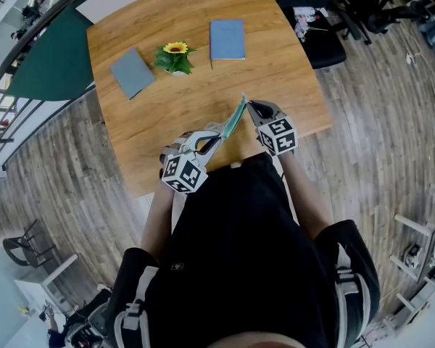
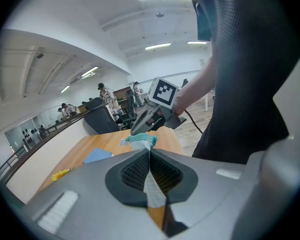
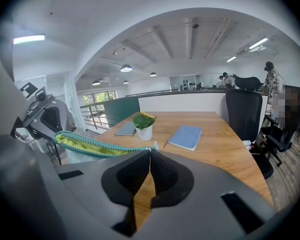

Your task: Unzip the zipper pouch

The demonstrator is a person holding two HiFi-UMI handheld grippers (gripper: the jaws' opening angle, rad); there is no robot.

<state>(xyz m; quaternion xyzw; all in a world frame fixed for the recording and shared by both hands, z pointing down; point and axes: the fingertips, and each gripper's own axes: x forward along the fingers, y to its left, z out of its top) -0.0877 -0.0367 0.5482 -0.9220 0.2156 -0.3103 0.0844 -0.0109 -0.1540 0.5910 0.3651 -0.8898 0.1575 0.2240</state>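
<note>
The zipper pouch (image 1: 234, 118), teal with a lime-green lining, hangs stretched between my two grippers above the front edge of the wooden table (image 1: 203, 93). My left gripper (image 1: 214, 139) is shut on the pouch's pale fabric end (image 2: 149, 156). My right gripper (image 1: 251, 107) is shut on the zipper pull at the other end (image 3: 151, 149). In the right gripper view the pouch (image 3: 87, 145) runs off to the left; its zipper line is parted and the green lining shows. The left gripper view shows the teal pouch (image 2: 140, 140) bunched just beyond the jaws, and the right gripper (image 2: 149, 118) behind it.
On the table stand a small potted yellow flower (image 1: 175, 56), a blue notebook (image 1: 227, 40) and a grey notebook (image 1: 132, 72). A black office chair (image 1: 322, 42) is at the table's right edge. A railing and a green panel (image 1: 47, 64) lie to the left.
</note>
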